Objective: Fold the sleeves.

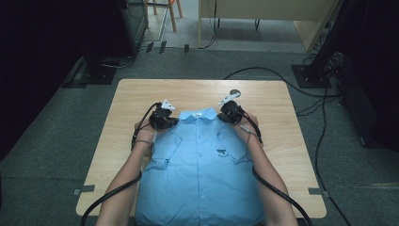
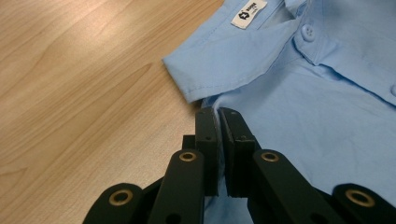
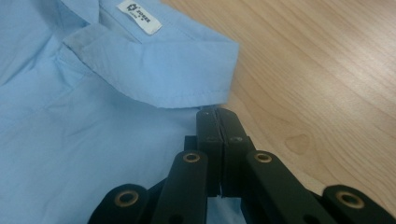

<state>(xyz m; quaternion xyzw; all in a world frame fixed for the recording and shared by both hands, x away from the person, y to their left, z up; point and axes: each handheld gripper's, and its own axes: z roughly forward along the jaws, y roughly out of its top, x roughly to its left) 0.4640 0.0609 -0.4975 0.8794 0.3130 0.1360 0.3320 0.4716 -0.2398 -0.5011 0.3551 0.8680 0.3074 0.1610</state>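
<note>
left claw [image 2: 218,114] & right claw [image 3: 216,114] both clenched on shirt [image 1: 202,165] shoulders, frame center; lift evenly, keep fabric taut off desk [image 1: 282,132].

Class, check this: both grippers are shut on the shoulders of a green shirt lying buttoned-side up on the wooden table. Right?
Not quite: the shirt is light blue, not green, as the high view shows. The left gripper and right gripper are indeed shut on its shoulders on the table.

Grey carpet floor [image 1: 51,155]. Wood table [image 1: 282,122] centre. Pale desk [image 1: 263,9] at 12 o'clock, chair legs [image 1: 171,14] at 11. Dark curtains [image 1: 37,56] at 9 and 3.
</note>
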